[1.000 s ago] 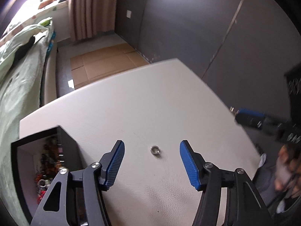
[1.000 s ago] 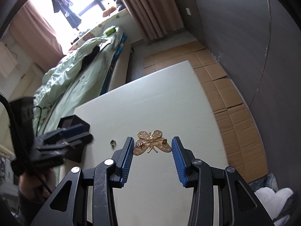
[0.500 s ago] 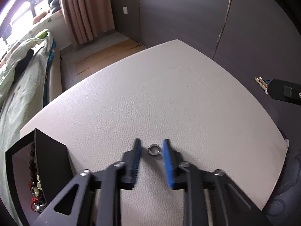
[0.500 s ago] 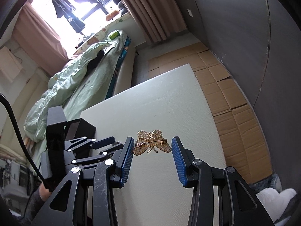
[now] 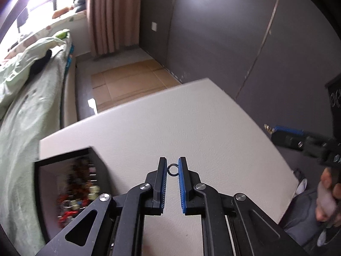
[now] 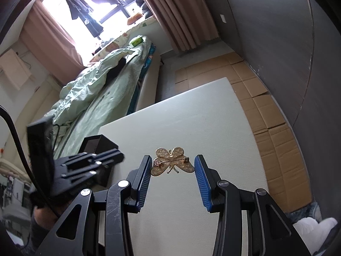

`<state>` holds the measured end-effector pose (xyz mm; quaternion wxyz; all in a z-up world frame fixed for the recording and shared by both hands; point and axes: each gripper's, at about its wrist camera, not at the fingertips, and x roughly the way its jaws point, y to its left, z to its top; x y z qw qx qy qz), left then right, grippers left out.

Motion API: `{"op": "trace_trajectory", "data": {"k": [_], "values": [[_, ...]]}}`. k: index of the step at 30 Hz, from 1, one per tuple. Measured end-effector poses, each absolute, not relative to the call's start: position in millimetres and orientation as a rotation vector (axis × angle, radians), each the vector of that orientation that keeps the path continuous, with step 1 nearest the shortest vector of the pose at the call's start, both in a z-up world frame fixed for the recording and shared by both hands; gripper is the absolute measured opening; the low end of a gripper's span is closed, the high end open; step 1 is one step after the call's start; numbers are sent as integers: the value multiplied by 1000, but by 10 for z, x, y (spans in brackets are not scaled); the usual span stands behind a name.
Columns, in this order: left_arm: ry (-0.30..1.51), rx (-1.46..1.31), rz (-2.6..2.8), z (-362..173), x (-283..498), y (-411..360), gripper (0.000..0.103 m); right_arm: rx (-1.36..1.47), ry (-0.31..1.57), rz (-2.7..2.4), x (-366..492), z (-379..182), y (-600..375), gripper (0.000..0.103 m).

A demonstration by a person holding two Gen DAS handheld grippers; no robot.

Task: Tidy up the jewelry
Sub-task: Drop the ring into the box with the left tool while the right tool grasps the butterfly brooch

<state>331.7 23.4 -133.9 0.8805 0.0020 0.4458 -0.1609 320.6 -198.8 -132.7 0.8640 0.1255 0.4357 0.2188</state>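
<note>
Seen from the left wrist camera, the left gripper (image 5: 172, 168) has its two blue-padded fingers (image 5: 181, 179) drawn close together, clamped on a small ring (image 5: 172, 169). The ring sits right at the fingertips, pinched between the pads, its hoop facing the camera and standing upright above the white table (image 5: 191, 123). It is a thin dark-looking band, seen against the pale tabletop; any finer detail is too small to tell.

To the left of this gripper, near the table's edge, stands an open black jewelry box (image 5: 68, 183). Its inside is blurred, showing a jumble of red, cream and dark beads.

At the right edge of the same view, the right gripper's blue-tipped end shows from the side, with a person's hand (image 5: 329, 196) behind it.

Seen from the right wrist camera, the right gripper (image 6: 173, 165) has its fingers (image 6: 201, 181) partly apart, gripping a butterfly brooch (image 6: 172, 162). The brooch spans the gap between the two pads — one wing tip against each — and is held up off the table. It is gold-coloured, with textured wings, and its back faces the camera, so that the pin bar runs across its middle.

In this view the left gripper (image 6: 115, 155) appears at lower left, dark and somewhat blurred, in front of the black box, with a bed (image 6: 102, 89) under a pale green quilt beyond the table.
</note>
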Motion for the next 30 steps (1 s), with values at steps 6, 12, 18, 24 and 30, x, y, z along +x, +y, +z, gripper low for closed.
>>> {"op": "trace_trajectory", "data": {"k": [6, 12, 18, 24, 30], "values": [[895, -70, -282, -1174, 3271, 615, 11, 240, 898, 476, 3180, -1280, -1847, 42], [876, -129, -217, -1108, 3231, 974, 11, 221, 881, 500, 3150, -1237, -1661, 42], [874, -192, -172, -1104, 3211, 1315, 11, 203, 865, 521, 3134, -1200, -1476, 42], [880, -249, -144, -1106, 3211, 1521, 11, 171, 869, 539, 3128, -1215, -1274, 42], [885, -309, -148, -1059, 3190, 1640, 17, 157, 870, 561, 3122, -1229, -1097, 42]]}}
